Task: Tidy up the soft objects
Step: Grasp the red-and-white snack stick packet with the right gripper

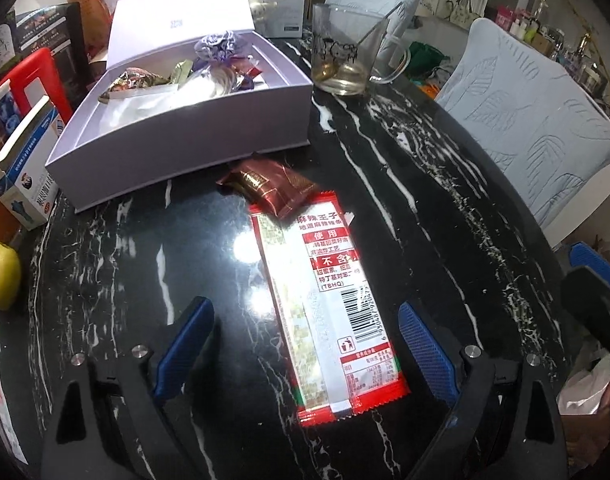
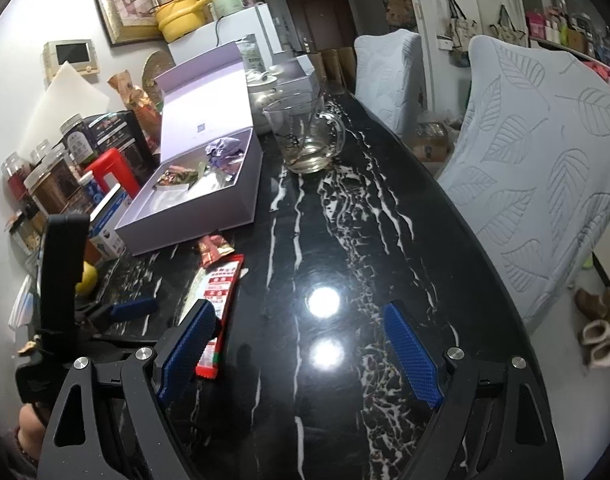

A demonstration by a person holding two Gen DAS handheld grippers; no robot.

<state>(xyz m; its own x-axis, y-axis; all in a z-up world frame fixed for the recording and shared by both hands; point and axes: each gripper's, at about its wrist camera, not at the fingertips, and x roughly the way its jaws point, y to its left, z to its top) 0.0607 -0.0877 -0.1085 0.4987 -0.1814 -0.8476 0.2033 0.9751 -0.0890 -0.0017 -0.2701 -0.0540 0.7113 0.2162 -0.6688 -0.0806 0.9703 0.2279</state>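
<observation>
Each gripper is built from a matte black frame with triangular cut-outs. Two blue, cross-hatched fingers (image 1: 425, 354) are fitted to the left gripper (image 1: 305, 344); identical pads are fitted to the right gripper (image 2: 301, 354). Round silver screws (image 2: 455, 353) are set at the finger pivots.

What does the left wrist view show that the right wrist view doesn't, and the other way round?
Only the left wrist view shows the long red packet's barcode and printed back, lying between the open left tool's fingers. Only the right wrist view shows the framed picture, the yellow pot, the jars and the open right tool over bare tabletop. Both show the open lilac box, the glass mug, the small brown packet, the yellow fruit and the black marble table.
</observation>
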